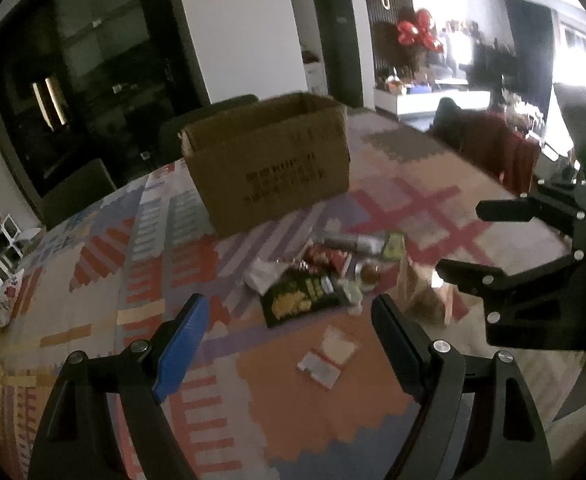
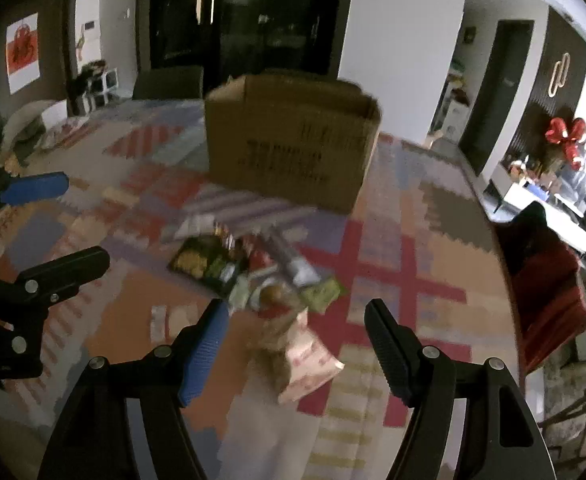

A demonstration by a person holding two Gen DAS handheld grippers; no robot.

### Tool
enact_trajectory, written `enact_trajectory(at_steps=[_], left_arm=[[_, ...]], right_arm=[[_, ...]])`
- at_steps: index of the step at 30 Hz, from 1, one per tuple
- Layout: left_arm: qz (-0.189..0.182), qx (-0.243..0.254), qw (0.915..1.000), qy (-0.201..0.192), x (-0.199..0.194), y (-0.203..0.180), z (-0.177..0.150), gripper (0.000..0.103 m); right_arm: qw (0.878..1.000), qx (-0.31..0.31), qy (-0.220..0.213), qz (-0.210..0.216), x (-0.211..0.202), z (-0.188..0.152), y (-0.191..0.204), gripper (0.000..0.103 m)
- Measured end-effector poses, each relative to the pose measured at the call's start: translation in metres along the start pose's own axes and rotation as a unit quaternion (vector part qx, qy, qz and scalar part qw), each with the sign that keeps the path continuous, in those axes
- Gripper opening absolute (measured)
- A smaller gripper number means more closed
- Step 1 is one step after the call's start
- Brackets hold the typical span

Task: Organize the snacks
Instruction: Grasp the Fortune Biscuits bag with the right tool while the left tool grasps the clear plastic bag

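Observation:
An open cardboard box [image 1: 269, 160] stands on the patterned tablecloth [image 1: 93, 312]; it also shows in the right wrist view [image 2: 293, 144]. In front of it lies a pile of snack packets [image 1: 313, 276], with a black packet [image 1: 297, 300], a silver tube [image 1: 353, 243] and a small white packet [image 1: 327, 356] nearer me. The pile also shows in the right wrist view [image 2: 249, 268], with a pink bag [image 2: 307, 360] closest. My left gripper [image 1: 289, 308] is open and empty above the table, short of the pile. My right gripper [image 2: 297, 314] is open and empty above the pink bag.
Dark chairs [image 1: 77, 192] stand along the table's far side. A red chair [image 2: 545, 292] stands at the right edge of the table. A white counter [image 1: 425, 100] with clutter is at the back right. Each gripper shows in the other's view [image 1: 465, 240] [image 2: 81, 224].

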State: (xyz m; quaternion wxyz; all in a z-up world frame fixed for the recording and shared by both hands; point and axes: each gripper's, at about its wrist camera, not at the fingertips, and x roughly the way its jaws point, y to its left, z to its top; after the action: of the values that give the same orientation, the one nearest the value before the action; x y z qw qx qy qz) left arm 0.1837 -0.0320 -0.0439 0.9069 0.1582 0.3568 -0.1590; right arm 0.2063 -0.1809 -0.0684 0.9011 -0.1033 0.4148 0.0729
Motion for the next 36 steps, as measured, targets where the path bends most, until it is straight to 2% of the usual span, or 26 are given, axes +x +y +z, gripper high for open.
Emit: enact_trajectory(at_steps=[7,11,21,31,36], left_arm=[[-0.020,0.018,0.9984,0.051,0.030,-0.010,-0.024,0.083],[-0.029,0.020,0.9966,0.075,0.048,-0.014,-0.034,0.082],[-0.047,0.015,0.9915,0.120,0.085,-0.019,-0.049,0.076],[-0.063,0.021,0.9871,0.146,0.111,-0.018,-0.054,0.070],[-0.076,0.008,0.9856,0.151,0.118,-0.017,-0.050,0.065]], right_arm=[[0.998,-0.016,0.055,0.001,0.029,-0.021,0.002,0.071],[0.997,-0.024,0.072,0.001,0.042,-0.029,0.003,0.071],[0.994,-0.048,0.093,-0.002,0.068,-0.032,0.001,0.071],[0.992,-0.059,0.108,0.008,0.090,-0.028,0.000,0.071],[0.993,-0.052,0.108,0.014,0.094,-0.026,-0.003,0.071]])
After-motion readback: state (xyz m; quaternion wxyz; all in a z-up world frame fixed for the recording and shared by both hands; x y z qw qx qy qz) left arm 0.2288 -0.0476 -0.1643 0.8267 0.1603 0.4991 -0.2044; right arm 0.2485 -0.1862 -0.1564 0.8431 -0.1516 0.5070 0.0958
